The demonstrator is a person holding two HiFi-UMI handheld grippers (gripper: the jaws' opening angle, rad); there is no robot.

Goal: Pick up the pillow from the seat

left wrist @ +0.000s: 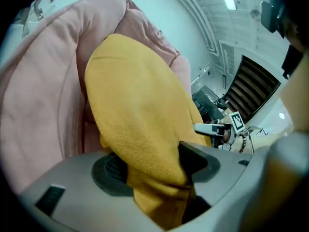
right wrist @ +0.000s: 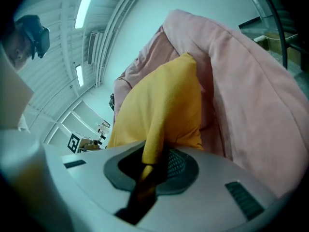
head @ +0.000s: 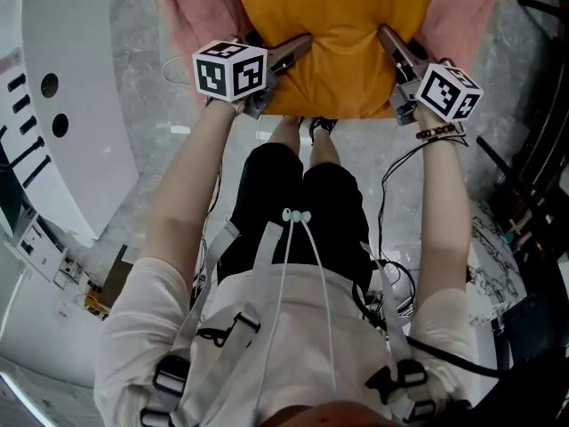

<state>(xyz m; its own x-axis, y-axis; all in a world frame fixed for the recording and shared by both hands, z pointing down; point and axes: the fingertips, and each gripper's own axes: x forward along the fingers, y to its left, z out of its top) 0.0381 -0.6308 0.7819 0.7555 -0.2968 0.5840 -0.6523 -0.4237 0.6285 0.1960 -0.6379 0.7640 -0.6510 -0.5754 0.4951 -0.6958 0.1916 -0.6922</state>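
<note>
Two holds: left gripper (head: 298, 47) and right gripper (head: 388, 38) each take one near corner of the mustard-yellow pillow (head: 338, 16). The pillow lies nested in the hollow of the pink padded seat (head: 191, 16), and the wide spacing probably serves to bring the soft cushion away level rather than sagging from one end. Head view gives only that spacing; left gripper view shows its jaws part-way apart, clamped on a thick bunched fold, while right gripper view shows jaws nearly together, pinching a thin flap of the fabric.
</note>
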